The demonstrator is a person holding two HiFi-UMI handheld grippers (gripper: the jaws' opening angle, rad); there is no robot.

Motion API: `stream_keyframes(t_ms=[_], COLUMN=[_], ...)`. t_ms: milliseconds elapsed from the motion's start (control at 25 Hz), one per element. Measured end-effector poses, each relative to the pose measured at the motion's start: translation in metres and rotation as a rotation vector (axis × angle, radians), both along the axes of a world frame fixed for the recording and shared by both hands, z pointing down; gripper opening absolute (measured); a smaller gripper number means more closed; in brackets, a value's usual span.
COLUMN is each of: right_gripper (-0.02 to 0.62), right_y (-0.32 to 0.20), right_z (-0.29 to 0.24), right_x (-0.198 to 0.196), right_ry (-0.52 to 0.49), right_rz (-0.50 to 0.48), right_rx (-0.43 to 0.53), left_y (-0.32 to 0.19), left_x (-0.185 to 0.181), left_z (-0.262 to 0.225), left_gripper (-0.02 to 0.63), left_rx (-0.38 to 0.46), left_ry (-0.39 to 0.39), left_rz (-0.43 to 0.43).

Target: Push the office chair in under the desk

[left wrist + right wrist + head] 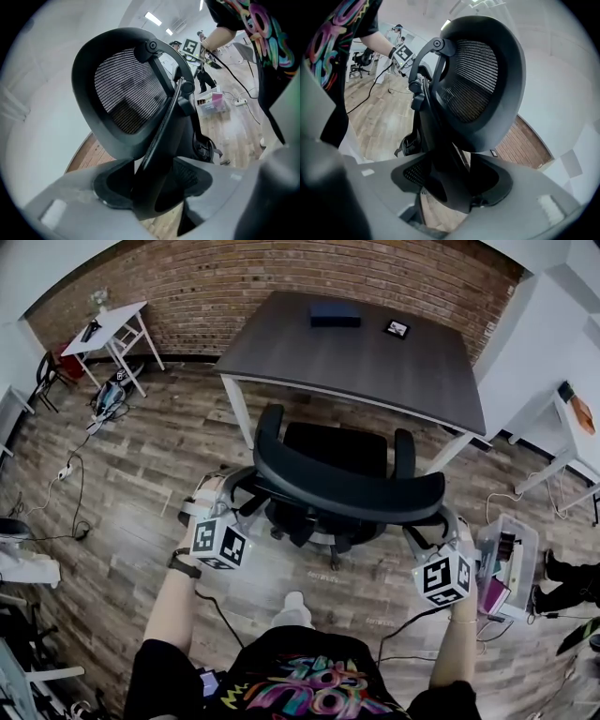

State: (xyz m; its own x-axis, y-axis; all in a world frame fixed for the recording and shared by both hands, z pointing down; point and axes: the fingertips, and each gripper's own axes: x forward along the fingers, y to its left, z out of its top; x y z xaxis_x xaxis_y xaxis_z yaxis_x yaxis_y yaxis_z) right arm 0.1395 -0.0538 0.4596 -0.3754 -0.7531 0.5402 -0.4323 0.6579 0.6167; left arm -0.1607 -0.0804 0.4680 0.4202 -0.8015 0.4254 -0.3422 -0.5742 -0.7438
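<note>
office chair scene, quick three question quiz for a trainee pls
1. True or false: the office chair is already fully under the desk.
2. Where do the left tool and right tool grip the chair? A) armrests B) side edges of the backrest C) seat
3. How many things lie on the desk top?
Key: 1 false, the backrest stands well out in front of the desk. 2 B. 3 two, a dark box and a small framed item.
</note>
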Motion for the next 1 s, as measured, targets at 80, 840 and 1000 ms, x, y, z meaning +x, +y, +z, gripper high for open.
stream_keyframes(t_ms=[80,840,1000], right_gripper=[0.264,0.282,0.282], right_y=[-0.002,-0.010,-0.020], right_z=[0.000,-0.005,-0.007], right_x=[-0.003,-0.012,-0.010], right_ry=[0.000,-0.034,-0.040], right_rz=[0.007,0.067,0.074], right_rx=[-0.012,-0.018,-0.015], left_y=[-0.004,-0.022,-0.032], left_x=[-0.003,-0.011,-0.009], left_z=[0.000,-0.004,-0.006], left_gripper=[0.256,0.258,0.259], left_rx=[0.009,0.040,0.040], left_ry=[0.008,0.016,0.023], left_rz=[0.021,0.082,0.085])
